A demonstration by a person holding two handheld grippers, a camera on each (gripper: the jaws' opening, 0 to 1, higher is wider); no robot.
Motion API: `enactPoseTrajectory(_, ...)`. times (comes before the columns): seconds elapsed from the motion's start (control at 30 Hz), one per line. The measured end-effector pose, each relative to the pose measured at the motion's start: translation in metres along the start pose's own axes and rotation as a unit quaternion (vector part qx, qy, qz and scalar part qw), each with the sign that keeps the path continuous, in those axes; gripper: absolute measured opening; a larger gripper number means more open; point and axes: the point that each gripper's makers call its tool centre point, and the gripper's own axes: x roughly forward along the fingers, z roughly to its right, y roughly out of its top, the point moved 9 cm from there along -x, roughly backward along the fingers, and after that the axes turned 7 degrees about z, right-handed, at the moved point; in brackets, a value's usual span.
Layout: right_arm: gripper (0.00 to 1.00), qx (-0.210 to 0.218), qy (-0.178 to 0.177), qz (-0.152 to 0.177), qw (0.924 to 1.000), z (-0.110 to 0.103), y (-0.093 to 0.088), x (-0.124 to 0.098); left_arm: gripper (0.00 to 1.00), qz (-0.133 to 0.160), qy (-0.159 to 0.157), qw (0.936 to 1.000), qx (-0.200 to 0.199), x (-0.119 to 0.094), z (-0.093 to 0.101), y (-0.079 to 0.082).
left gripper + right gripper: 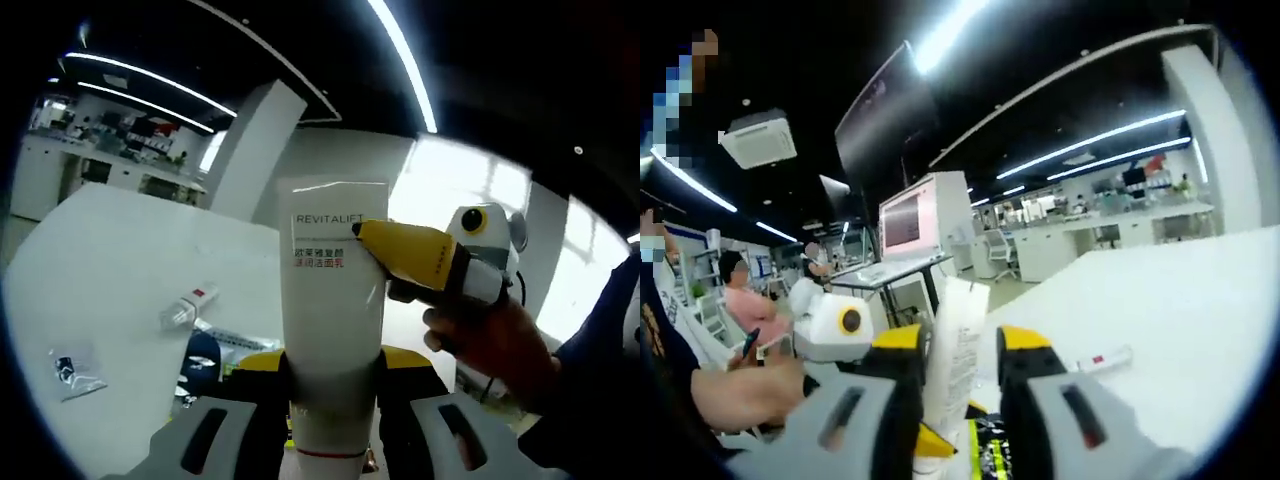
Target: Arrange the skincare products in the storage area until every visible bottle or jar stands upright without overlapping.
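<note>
White tube (333, 300) marked REVITALIFT stands between your left gripper (333, 385) jaws, w/ the jaws closed on its lower part, cap end down by the red band. You're holding it lifted above the white table (110, 270), crimped end pointing away from the camera.

Your right gripper (365, 232) comes in from the right in the left gripper view, its yellow tip touching the tube's upper label area, w/ a hand (495, 345) behind it.

In the right gripper view the same tube (955, 345) sits edge-on between the right gripper (958, 375) jaws; they look narrow around it, but can't tell if they actually clamp it.

On the table: a small clear bottle w/ red label (185, 308) lying on its side, a small plastic bag (70, 368) near the table edge. A monitor (910, 218) stands on a desk in the background.
</note>
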Motion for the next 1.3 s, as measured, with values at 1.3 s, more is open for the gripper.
enactPoseTrajectory(1.3,0.09,-0.033,-0.003,0.018,0.9993,-0.006,-0.004,0.003,0.34,0.006,0.09,0.9839,0.154,0.01,0.007,0.003)
